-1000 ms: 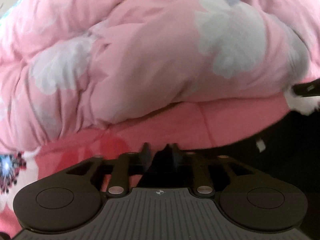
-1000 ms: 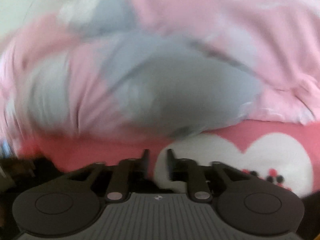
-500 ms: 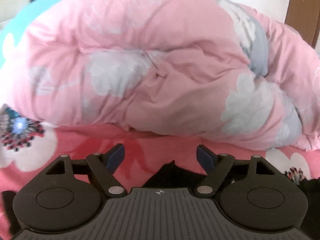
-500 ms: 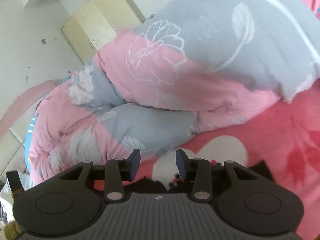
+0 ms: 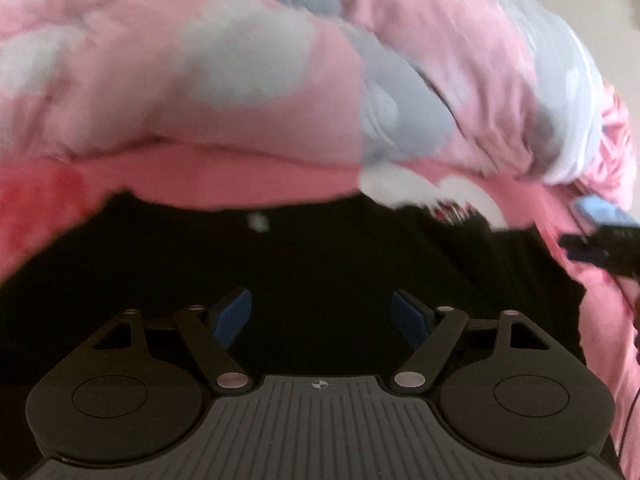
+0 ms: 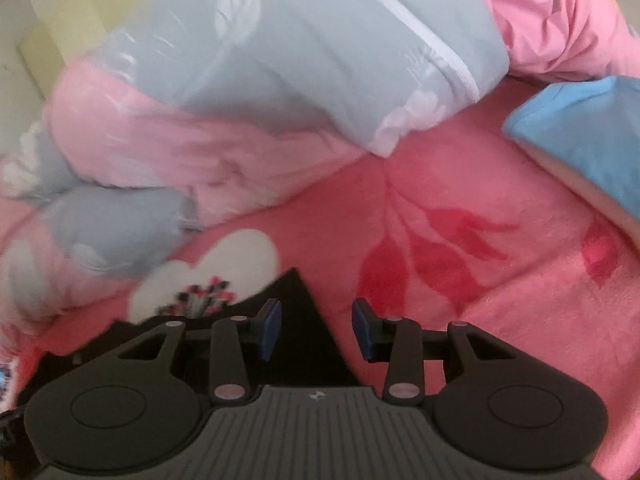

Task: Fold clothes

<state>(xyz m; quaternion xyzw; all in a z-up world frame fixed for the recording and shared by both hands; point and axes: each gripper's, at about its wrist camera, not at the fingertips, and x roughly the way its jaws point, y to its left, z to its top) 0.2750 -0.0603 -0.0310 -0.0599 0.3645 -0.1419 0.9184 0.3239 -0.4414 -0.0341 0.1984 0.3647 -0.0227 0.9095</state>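
Black garment (image 5: 320, 256) blurred, edges cut off; left claw (image 5: 322, 314), right claw (image 6: 314, 334) agape.

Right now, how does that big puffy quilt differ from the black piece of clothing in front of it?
The quilt is pink with grey flower patches; the black garment is plain dark. The quilt is bunched into a thick, tall heap, while the black garment lies flat and thin. The quilt sits farther back; the black garment lies right under the open left gripper. Both rest on the pink blanket.
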